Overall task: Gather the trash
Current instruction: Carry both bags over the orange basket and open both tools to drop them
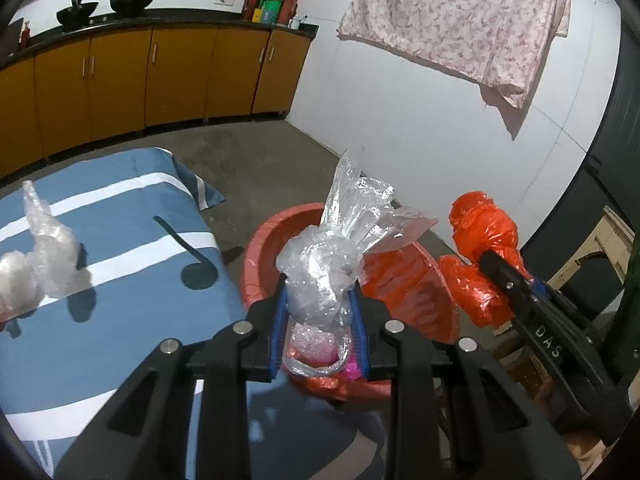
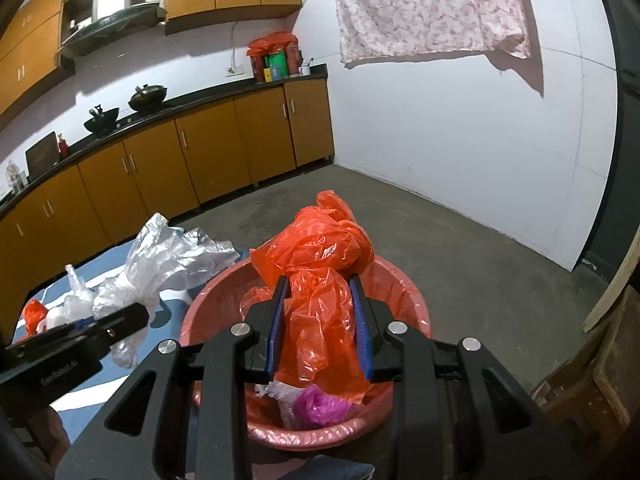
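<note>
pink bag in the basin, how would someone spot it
Find the red basin beside the blue striped cloth. The pink bag lies at its bottom, below the orange bag. It is the only magenta piece; everything else is orange or clear.

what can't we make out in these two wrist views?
- Bin contents: both views, mostly covered by the held clear bag and orange bag; only a pink scrap shows.
- Bed trash: clear bundle cut by left edge in left view; in right view blocked by the left hand-held gripper.
- Counter items: too small to identify.
</note>
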Motion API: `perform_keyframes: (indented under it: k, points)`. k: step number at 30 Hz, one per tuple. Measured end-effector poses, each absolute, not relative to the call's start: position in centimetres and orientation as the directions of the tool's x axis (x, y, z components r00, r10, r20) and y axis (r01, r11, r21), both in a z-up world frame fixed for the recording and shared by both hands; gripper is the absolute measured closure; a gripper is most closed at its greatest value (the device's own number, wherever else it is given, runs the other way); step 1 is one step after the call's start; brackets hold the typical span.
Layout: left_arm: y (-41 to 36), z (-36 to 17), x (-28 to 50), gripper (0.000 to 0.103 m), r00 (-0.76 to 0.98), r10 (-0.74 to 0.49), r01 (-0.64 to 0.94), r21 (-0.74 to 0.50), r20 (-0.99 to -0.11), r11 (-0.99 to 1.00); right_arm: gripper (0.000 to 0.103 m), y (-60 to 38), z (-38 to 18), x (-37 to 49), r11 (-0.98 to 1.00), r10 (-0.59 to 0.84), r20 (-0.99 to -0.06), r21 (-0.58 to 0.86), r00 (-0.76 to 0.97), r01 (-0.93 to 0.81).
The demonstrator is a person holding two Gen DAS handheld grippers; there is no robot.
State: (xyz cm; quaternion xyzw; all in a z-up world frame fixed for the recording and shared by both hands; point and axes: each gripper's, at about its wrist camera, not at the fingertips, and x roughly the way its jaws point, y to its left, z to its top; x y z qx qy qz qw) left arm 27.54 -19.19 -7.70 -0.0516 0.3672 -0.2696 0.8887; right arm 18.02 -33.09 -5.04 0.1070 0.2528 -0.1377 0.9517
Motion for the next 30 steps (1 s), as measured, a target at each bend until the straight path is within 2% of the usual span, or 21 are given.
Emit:
perform_keyframes:
  k: [17, 20, 22, 28, 30]
  points:
    - [-22.2, -10.0, 30.2, 0.074, 0.53, -0.533, 0.468, -0.297, -0.66, 0.833, 0.073, -34.5, -6.1, 19.7, 0.925, -0.208, -0.515, 0.174, 0.832, 0.339]
    - [-22.6, -10.6, 30.6, 0.068, 0.519, -0.532, 0.462, -0.304, -0.669, 0.833, 0.072, -34.8, -6.2, 19.9, 0.922, -0.205, -0.516, 0.184, 0.832, 0.341]
    - [-22.6, -10.9, 30.6, 0.058, 0.514, -0.53, 0.457, -0.308, -0.674, 0.834, 0.066, -34.9, -6.3, 19.9, 0.921, -0.199, -0.515, 0.194, 0.834, 0.339]
    - [-21.5, -11.4, 30.8, 0.048, 0.518, -0.515, 0.424, -0.318, -0.683, 0.848, 0.041, -35.0, -6.4, 19.8, 0.917, -0.21, -0.509, 0.194, 0.835, 0.349]
    - [-20.5, -11.3, 30.7, 0.041, 0.533, -0.5, 0.403, -0.315, -0.683, 0.859, 0.018, -34.9, -6.3, 19.3, 0.911, -0.232, -0.494, 0.192, 0.838, 0.365]
